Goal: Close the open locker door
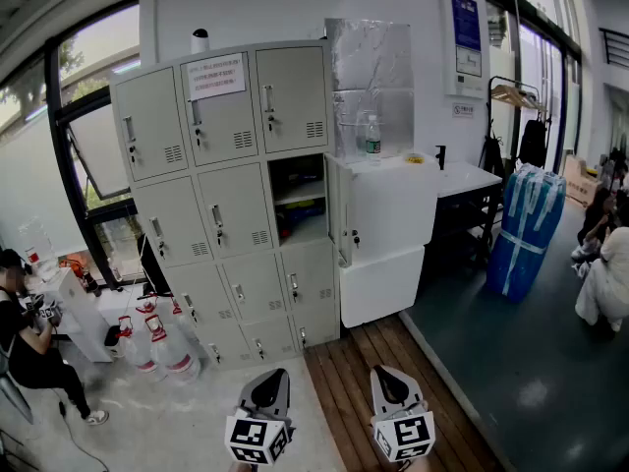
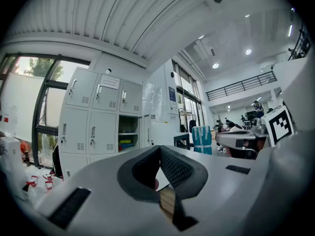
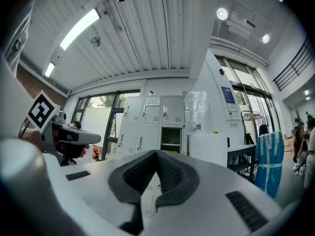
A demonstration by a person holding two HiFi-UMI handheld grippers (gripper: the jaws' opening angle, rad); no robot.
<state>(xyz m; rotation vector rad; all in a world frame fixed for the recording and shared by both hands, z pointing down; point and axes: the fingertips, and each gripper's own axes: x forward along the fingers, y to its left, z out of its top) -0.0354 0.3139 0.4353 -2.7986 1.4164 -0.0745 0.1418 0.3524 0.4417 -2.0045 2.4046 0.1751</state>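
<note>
The grey locker bank (image 1: 211,205) stands against the far wall. One compartment (image 1: 300,200) in its right column, second row from the top, is open, with coloured things on its shelves. Its door (image 1: 339,209) is swung out to the right, nearly edge-on to me. The open compartment also shows in the left gripper view (image 2: 128,134) and in the right gripper view (image 3: 171,137). My left gripper (image 1: 273,377) and right gripper (image 1: 385,377) are low in the head view, side by side, well short of the lockers. Both are shut and hold nothing.
A white cabinet (image 1: 388,234) with a bottle (image 1: 372,138) on top stands just right of the open door. Water jugs (image 1: 162,347) sit on the floor at the left, near a seated person (image 1: 29,352). A blue wrapped bundle (image 1: 526,229) and more people (image 1: 604,264) are at the right.
</note>
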